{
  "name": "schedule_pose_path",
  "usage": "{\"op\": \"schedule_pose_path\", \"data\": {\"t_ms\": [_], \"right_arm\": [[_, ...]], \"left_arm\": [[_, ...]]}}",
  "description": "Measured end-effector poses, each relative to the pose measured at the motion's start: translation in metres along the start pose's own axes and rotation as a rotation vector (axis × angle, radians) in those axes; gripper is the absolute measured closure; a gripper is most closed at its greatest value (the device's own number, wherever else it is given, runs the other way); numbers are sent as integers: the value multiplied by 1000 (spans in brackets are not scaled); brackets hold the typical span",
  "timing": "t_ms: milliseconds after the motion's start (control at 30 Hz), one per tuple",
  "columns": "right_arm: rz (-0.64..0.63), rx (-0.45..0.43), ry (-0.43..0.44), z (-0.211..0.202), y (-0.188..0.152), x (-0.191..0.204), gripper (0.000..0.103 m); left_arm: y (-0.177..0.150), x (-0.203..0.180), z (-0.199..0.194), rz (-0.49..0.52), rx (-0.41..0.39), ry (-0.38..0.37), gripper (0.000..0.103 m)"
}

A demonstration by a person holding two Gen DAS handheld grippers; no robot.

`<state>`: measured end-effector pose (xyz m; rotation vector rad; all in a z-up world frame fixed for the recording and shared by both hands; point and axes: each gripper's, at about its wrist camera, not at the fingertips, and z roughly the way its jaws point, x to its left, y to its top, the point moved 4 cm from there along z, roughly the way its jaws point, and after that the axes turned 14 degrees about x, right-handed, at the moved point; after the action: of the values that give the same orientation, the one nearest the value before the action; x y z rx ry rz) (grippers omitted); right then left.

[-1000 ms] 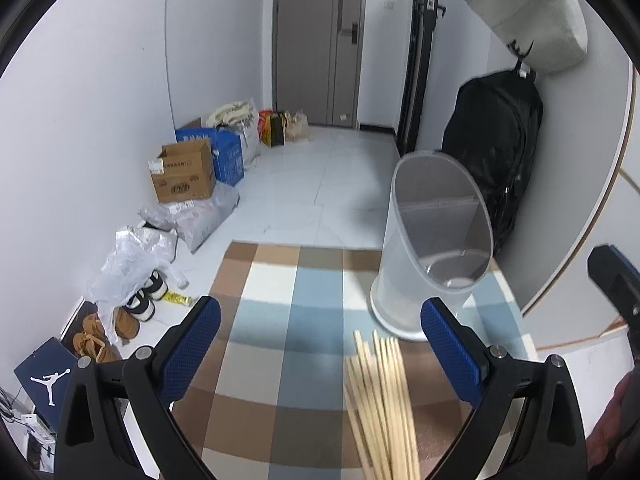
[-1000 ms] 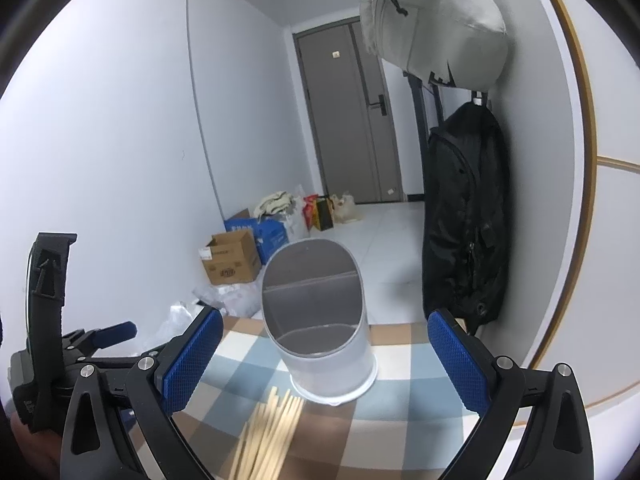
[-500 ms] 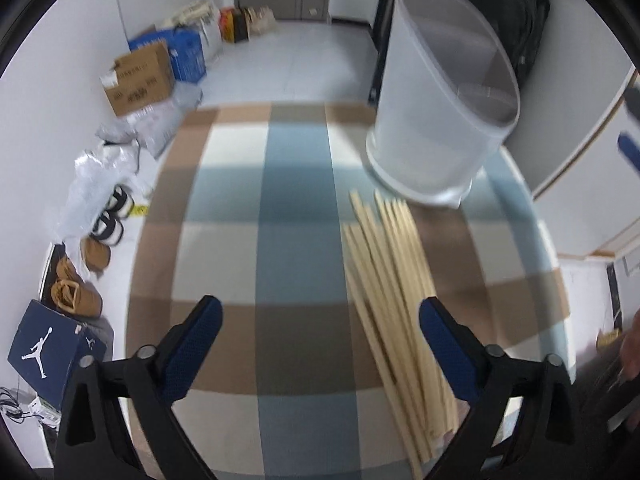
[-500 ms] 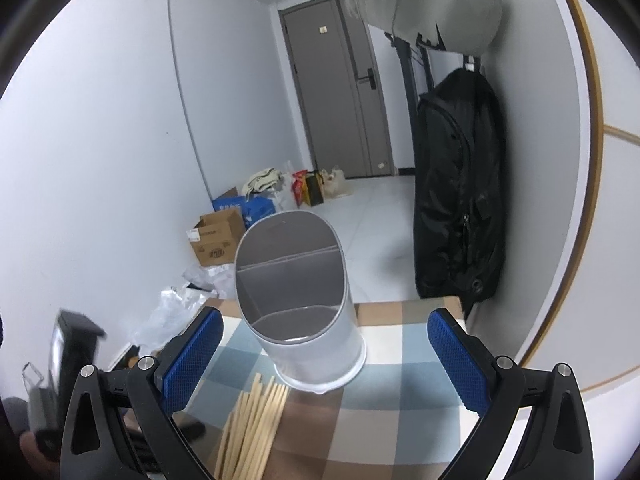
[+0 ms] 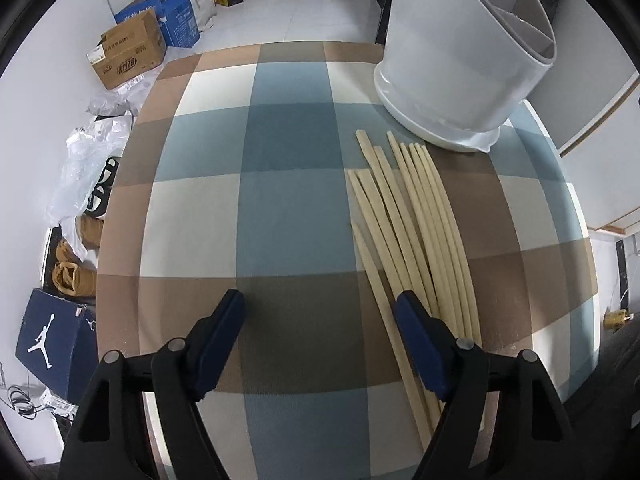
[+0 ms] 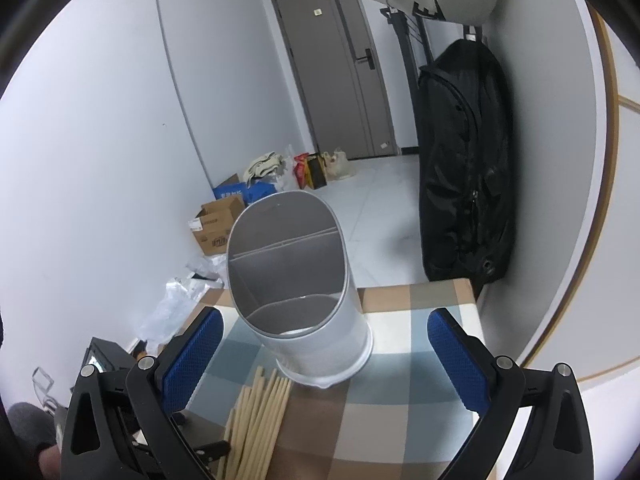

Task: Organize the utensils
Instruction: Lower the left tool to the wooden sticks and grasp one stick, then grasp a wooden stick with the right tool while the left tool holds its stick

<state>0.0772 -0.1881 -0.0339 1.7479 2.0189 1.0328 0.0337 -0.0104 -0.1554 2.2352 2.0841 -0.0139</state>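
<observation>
Several pale wooden chopsticks (image 5: 420, 220) lie in a loose bundle on the checked tablecloth (image 5: 280, 200), tips toward a white oval utensil holder (image 5: 460, 72) with a divider inside. My left gripper (image 5: 318, 298) points steeply down at the cloth, its jaws closing. Its right finger (image 5: 416, 332) overlaps the bundle's left side, and the leftmost stick runs just inside it, with no pad pressing on it. My right gripper (image 6: 325, 314) is open and empty, aimed at the holder (image 6: 296, 280) from a little way back. The chopsticks (image 6: 260, 412) lie before its left finger.
The table's left edge drops to a floor with a cardboard box (image 5: 128, 56), blue boxes (image 5: 176, 24), plastic bags (image 5: 92, 160) and shoes (image 5: 72, 272). A black backpack (image 6: 464, 168) hangs on the wall behind the table's far right corner. The wall runs close along the right side.
My left gripper has tipped from looking across the room to looking down at the cloth, sunk toward the chopsticks, and its jaws have narrowed. In the right view the holder has drawn slightly nearer.
</observation>
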Motion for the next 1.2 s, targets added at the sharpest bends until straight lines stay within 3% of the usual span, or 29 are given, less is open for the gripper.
{"op": "schedule_pose_path", "data": {"t_ms": [67, 167, 367, 700, 967, 1100, 1200], "right_arm": [[7, 6, 6, 1, 0, -1, 0], [13, 14, 14, 3, 1, -3, 0], [27, 28, 21, 6, 0, -6, 0], [41, 44, 39, 10, 0, -7, 0], [35, 79, 63, 13, -5, -1, 0], [43, 149, 83, 21, -20, -1, 1], [41, 206, 99, 28, -31, 0, 8]], "left_arm": [[3, 0, 0, -17, -1, 2, 31], [7, 2, -1, -32, -9, 41, 55], [9, 1, -1, -8, -27, 50, 63], [16, 8, 0, 0, -53, 19, 99], [29, 10, -4, -28, -72, -35, 103], [38, 11, -20, -44, -139, -59, 103], [39, 15, -29, -56, -179, -83, 103]]}}
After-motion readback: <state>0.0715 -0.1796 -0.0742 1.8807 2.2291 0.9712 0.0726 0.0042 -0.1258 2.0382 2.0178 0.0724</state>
